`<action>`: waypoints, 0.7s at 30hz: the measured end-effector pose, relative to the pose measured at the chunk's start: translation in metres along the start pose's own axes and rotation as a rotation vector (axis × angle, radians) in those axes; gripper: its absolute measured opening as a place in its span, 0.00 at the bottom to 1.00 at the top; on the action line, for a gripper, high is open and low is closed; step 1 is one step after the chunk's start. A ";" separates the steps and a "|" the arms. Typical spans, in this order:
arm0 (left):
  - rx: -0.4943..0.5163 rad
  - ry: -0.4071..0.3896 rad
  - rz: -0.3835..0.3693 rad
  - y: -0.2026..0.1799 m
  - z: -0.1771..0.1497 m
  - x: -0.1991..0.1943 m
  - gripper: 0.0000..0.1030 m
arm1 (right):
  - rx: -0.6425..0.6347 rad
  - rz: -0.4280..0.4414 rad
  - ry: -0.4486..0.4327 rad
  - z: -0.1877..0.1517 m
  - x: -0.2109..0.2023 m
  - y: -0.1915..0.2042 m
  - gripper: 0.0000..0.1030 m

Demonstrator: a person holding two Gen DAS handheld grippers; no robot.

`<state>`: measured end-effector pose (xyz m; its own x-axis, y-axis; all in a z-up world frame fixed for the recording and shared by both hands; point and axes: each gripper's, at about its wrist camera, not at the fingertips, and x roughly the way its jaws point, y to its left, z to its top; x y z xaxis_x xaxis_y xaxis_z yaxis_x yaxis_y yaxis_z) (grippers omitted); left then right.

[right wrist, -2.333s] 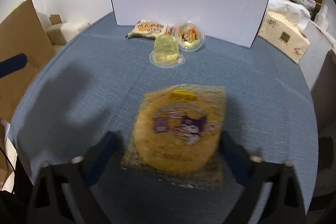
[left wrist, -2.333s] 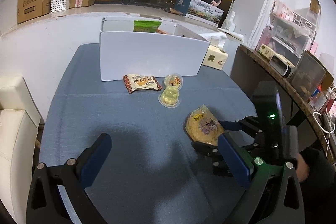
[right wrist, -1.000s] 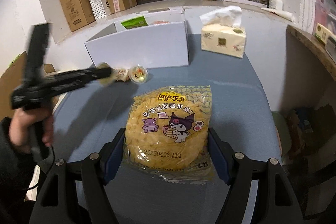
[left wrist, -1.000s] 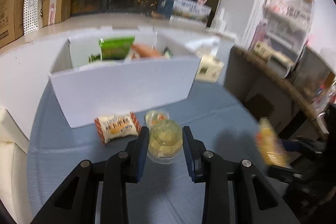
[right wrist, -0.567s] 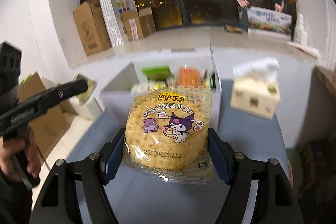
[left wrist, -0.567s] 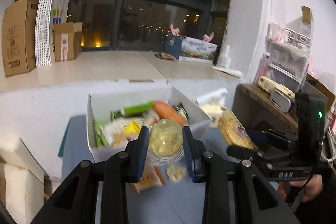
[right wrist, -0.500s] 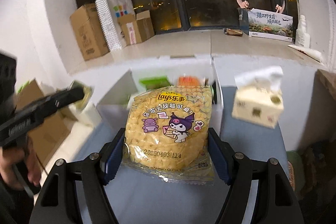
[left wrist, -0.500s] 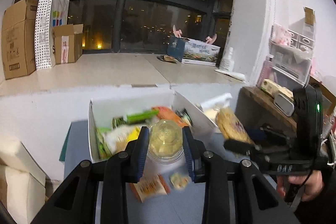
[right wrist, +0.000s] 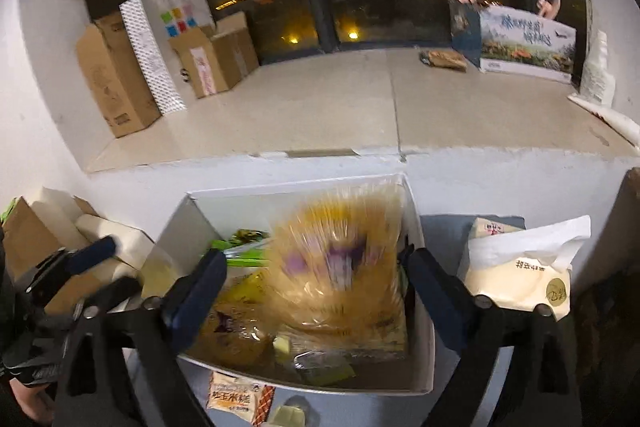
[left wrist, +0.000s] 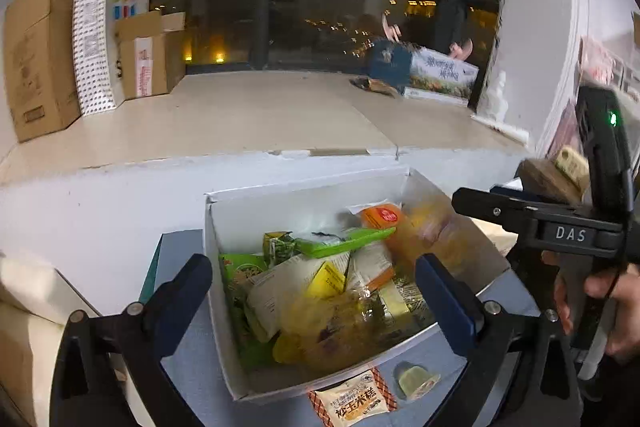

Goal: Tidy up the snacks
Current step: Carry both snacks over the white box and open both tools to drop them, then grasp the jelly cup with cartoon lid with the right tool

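The white snack box [left wrist: 224, 311] sits on the blue table, full of packets; it also shows in the right wrist view [right wrist: 424, 355]. My left gripper [left wrist: 312, 291] is open and empty above the box. My right gripper [right wrist: 316, 291] is open over the box; the yellow chip bag [right wrist: 340, 267] is blurred between its fingers, dropping into the box. A blurred yellowish jelly cup [left wrist: 288, 347] lies among the packets. A rice cake packet [left wrist: 352, 403] and another jelly cup [left wrist: 416, 381] lie on the table in front of the box.
A tissue box [right wrist: 520, 275] stands to the right of the snack box. Cardboard boxes [left wrist: 36, 55] and a paper bag [left wrist: 96, 43] stand on the window ledge behind. The right gripper's body [left wrist: 560, 223] hangs at the box's right side.
Both grippers have opened over the box. The left one has let go of the jelly cup, and the right one has let go of the chip bag, which is falling in.
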<state>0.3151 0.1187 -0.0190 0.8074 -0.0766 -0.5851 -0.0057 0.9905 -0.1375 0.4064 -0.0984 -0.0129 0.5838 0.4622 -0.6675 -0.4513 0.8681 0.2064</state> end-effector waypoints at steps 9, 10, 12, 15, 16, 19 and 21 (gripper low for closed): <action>0.033 -0.003 0.020 -0.009 -0.015 -0.030 1.00 | 0.000 0.026 -0.067 -0.022 -0.027 -0.005 1.00; 0.034 -0.008 0.013 -0.011 -0.019 -0.039 1.00 | 0.001 0.036 -0.078 -0.025 -0.035 -0.003 1.00; 0.039 -0.017 0.011 -0.014 -0.026 -0.053 1.00 | -0.009 0.089 -0.115 -0.037 -0.059 0.001 1.00; 0.059 -0.038 0.006 -0.023 -0.045 -0.082 1.00 | -0.029 0.126 -0.147 -0.065 -0.095 0.008 1.00; 0.063 -0.046 0.006 -0.027 -0.056 -0.092 1.00 | -0.035 0.137 -0.152 -0.074 -0.103 0.010 1.00; 0.061 -0.044 -0.040 -0.034 -0.083 -0.114 1.00 | -0.049 0.157 -0.155 -0.114 -0.125 0.014 1.00; 0.055 -0.036 -0.059 -0.039 -0.107 -0.127 1.00 | -0.044 0.177 -0.138 -0.143 -0.132 0.012 1.00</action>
<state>0.1496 0.0777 -0.0254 0.8262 -0.1316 -0.5478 0.0742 0.9893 -0.1257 0.2273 -0.1749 -0.0251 0.5779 0.6297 -0.5192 -0.5826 0.7638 0.2780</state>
